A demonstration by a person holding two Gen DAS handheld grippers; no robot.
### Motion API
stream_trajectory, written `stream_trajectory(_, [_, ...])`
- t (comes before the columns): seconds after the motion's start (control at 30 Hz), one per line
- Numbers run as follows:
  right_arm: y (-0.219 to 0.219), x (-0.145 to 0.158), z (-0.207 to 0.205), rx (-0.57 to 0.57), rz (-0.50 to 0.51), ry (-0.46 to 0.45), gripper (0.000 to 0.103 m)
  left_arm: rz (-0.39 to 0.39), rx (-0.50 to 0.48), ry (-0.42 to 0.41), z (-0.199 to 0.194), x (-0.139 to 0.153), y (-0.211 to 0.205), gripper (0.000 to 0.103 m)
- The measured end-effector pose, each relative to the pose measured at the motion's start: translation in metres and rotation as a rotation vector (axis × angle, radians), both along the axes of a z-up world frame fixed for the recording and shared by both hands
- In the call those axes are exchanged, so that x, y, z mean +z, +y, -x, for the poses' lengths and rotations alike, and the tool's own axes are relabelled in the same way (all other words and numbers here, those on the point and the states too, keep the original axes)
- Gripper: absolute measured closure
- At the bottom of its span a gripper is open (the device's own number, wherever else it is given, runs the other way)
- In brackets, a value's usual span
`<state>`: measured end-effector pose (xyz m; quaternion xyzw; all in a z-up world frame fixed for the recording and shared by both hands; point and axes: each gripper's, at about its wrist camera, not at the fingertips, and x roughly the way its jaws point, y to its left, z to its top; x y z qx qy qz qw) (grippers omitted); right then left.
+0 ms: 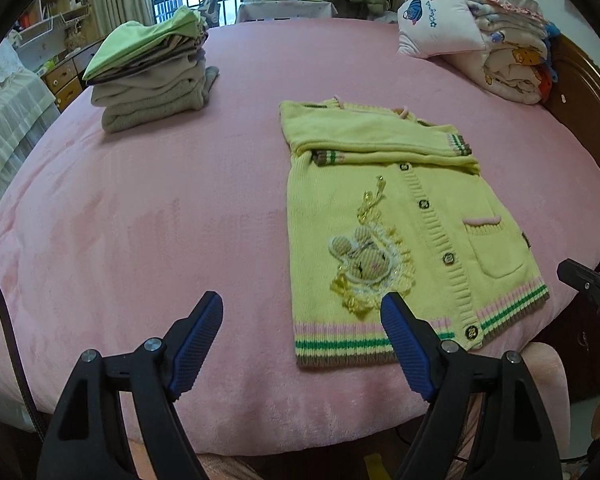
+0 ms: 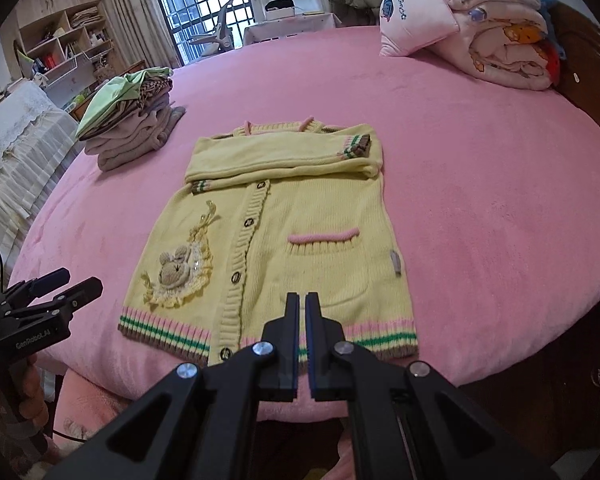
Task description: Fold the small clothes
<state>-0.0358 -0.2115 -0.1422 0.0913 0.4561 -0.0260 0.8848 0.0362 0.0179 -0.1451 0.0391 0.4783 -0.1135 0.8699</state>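
Pink blanket (image 2: 480, 200) covers the bed, window w/ bars behind. Yellow cardigan (image 2: 268, 240) lies flat near the front edge, both sleeves (image 2: 284, 152) already crossed over the chest, so the bottom hem (image 2: 164, 332) looks ready to be taken up next, I'd say. Left gripper (image 1: 302, 322) hovers off the hem's left corner, jaws wide apart, nothing between them. Right gripper (image 2: 302, 308) hangs over the hem, jaws nearly together, holding nothing. Folded stack (image 1: 152, 76) sits far left, prob. the finished pile. Readable text: "GenRobot.AI" on the left gripper body; pillow (image 2: 416, 12) embroidery too small to read.
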Motion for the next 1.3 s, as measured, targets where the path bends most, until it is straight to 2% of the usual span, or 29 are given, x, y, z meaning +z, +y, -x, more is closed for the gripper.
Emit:
stream_trajectory(0.03, [0.0,-0.003,0.003,0.001,-0.003,0.009,0.092,-0.006,0.003,0.003,0.002,-0.003,0.001,0.023])
stream_trajectory(0.1, [-0.002,-0.008,0.008,-0.001,-0.022,0.013,0.068,-0.016,0.008,0.013,0.005,-0.008,0.002,0.023])
stream_trajectory(0.17, [-0.006,-0.01,0.014,-0.01,-0.026,0.001,0.058,-0.018,0.012,0.015,0.007,-0.012,0.003,0.023])
stream_trajectory(0.33, [-0.02,-0.012,0.019,-0.032,-0.006,0.005,0.058,-0.006,0.044,0.054,0.002,-0.025,0.007,0.019])
stream_trajectory(0.57, [-0.048,-0.022,0.022,-0.093,-0.058,0.025,0.058,0.065,0.091,0.13,-0.009,-0.043,0.017,0.019])
stream_trajectory(0.83, [-0.071,-0.048,0.02,-0.152,-0.119,0.069,0.058,0.131,0.145,0.148,-0.013,-0.057,0.031,0.019])
stream_trajectory(1.03, [-0.081,-0.066,0.014,-0.171,-0.176,0.102,0.058,0.154,0.128,0.173,-0.018,-0.067,0.031,0.019])
stream_trajectory(1.3, [-0.082,-0.081,0.006,-0.162,-0.183,0.126,0.058,0.157,0.075,0.187,-0.02,-0.078,0.019,0.022])
